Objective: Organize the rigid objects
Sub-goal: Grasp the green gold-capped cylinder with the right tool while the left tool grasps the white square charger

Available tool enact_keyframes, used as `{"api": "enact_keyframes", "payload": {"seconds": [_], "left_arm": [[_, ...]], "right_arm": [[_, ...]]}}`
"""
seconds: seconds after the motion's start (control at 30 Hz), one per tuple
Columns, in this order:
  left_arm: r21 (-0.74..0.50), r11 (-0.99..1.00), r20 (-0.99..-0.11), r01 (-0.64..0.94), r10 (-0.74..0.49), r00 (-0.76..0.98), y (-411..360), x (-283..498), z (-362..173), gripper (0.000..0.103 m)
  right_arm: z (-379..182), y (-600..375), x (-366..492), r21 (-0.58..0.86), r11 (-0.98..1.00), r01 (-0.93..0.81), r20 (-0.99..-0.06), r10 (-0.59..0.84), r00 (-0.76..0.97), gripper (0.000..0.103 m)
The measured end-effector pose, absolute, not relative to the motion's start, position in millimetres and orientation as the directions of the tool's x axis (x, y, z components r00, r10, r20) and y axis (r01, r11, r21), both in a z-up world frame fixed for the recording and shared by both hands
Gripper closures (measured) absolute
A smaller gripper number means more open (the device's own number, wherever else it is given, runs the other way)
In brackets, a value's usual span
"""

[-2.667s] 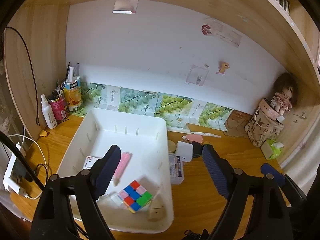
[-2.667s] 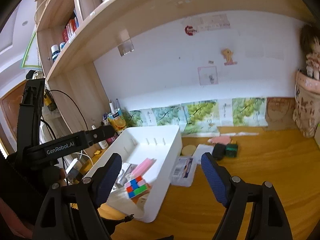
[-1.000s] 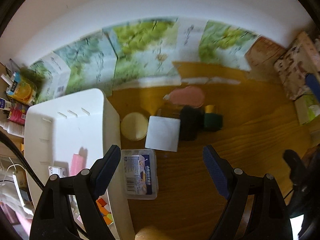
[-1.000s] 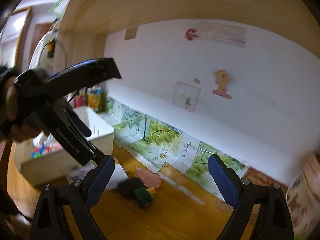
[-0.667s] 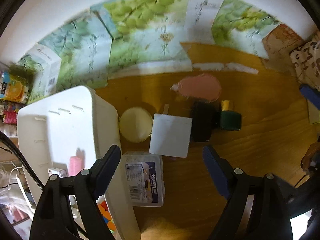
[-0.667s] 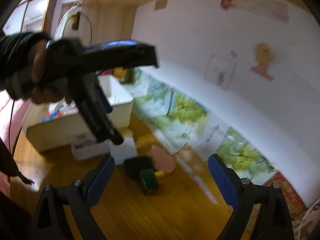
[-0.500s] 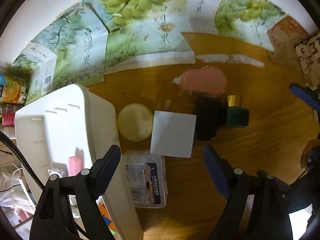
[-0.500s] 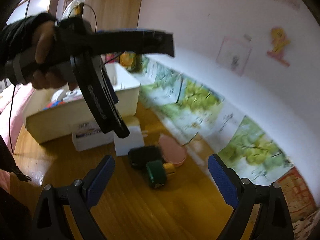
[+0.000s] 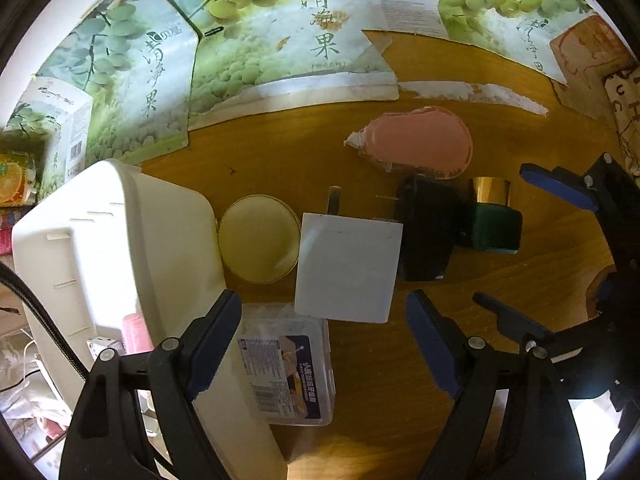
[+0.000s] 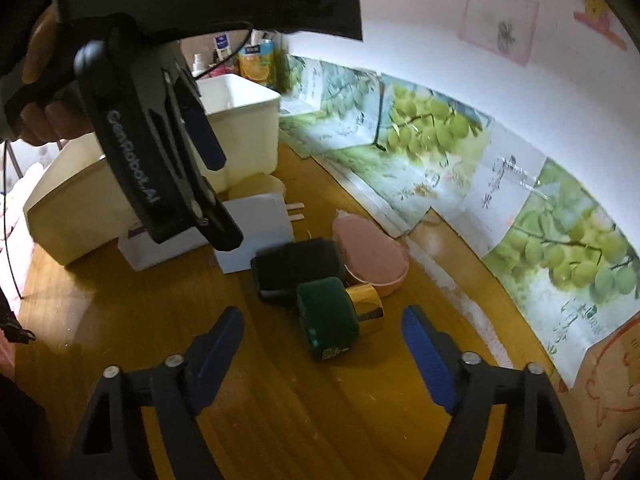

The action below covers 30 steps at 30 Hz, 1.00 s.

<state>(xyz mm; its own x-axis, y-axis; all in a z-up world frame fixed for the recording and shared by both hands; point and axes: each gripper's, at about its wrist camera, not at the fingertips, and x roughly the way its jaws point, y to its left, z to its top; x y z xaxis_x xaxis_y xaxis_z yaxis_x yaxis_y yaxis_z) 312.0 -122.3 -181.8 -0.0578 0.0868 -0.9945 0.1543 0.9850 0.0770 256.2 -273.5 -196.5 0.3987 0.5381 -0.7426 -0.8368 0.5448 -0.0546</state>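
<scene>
Green bottle [image 10: 326,322]: lies on its side on the wooden desk [image 10: 280,420], gold cap [image 10: 366,310] toward the wall, long axis running away from the right gripper [image 10: 322,344].
Right gripper: jaws have just been closing; nothing between them, bottle just ahead.
Left gripper [image 9: 324,346]: jaws apart, empty, over the white adapter [image 9: 348,268].
Left view only: inside of the white bin [image 9: 104,240], labelled clear box [image 9: 286,364].
Right view only: hand [image 10: 44,92] holding the left gripper.

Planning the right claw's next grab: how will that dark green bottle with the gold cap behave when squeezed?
The green bottle looks rigid and glossy, so possibly slippery. Lying on its side with flattish faces, it probably won't roll, though it may slide on the smooth desk.
</scene>
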Motion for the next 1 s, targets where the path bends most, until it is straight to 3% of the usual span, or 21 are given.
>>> {"api": "enact_keyframes", "payload": {"seconds": [0.13,0.3,1.0], "left_arm": [[0.072,0.983,-0.995,0.169,0.083,-0.061,-126,318,-187,0.017],[0.08,0.979,-0.993,0.185,0.094,-0.07,-134,324,-193,0.018],[0.122,0.97,-0.985,0.21,0.144,-0.094,-161,326,-211,0.024]], "right_arm": [[-202,-272,264,-0.038,0.562,-0.826,-0.749,0.531,0.396,0.034],[-205,-271,267,-0.03,0.585,-0.81,-0.752,0.521,0.404,0.052],[-201,-288,253,0.092,0.78,-0.619,-0.808,0.422,0.411,0.056]]}}
